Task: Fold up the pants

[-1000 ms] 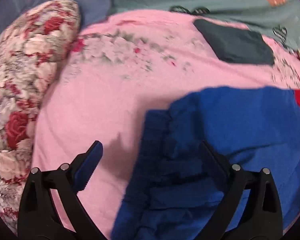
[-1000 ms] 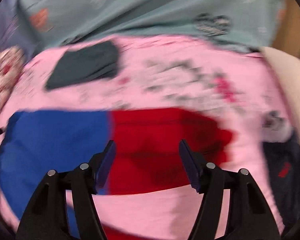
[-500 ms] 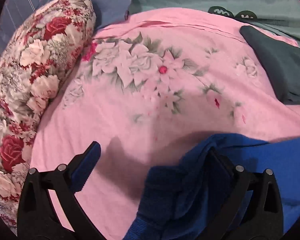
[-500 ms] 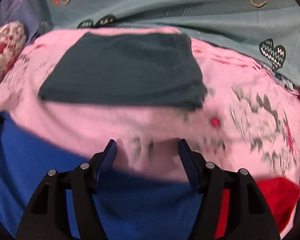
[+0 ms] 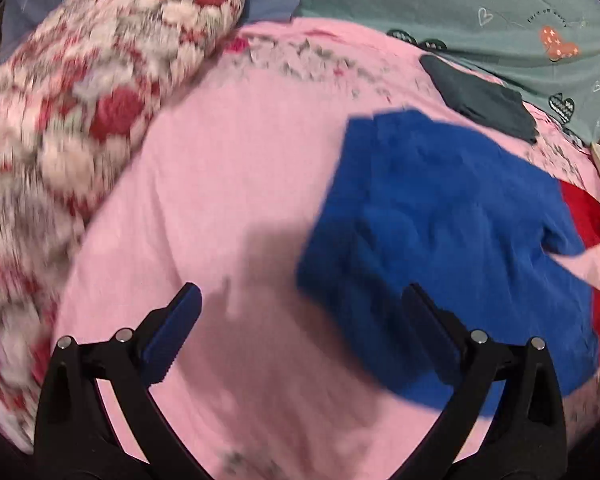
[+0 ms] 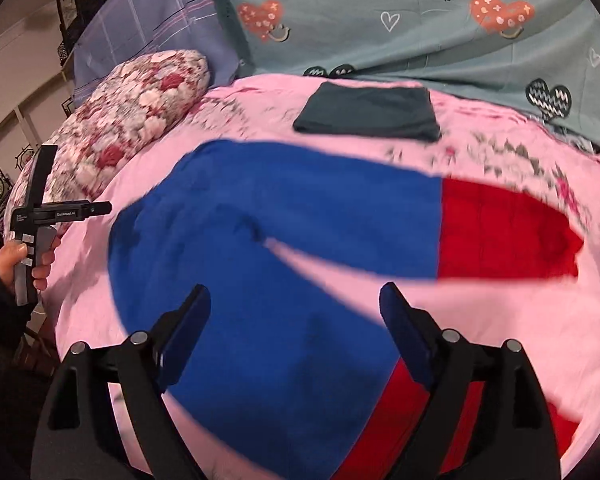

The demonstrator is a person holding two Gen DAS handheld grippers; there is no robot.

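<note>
Pants (image 6: 284,248), blue top with red legs, lie flat mid-frame on pink sheet (image 6: 480,312), legs toward 3 o'clock. Right gripper (image 6: 296,320), jaws just opened, and left gripper (image 5: 300,320) both spread, empty. Likely between folds; next needs gripping an edge.

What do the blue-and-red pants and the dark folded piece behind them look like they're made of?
Blue-and-red pants: probably a soft matte knit or fleece; they drape limply with no sheen, though blur hides the weave. Dark folded piece: likely thin matte jersey, lying flat with crisp edges.
</note>
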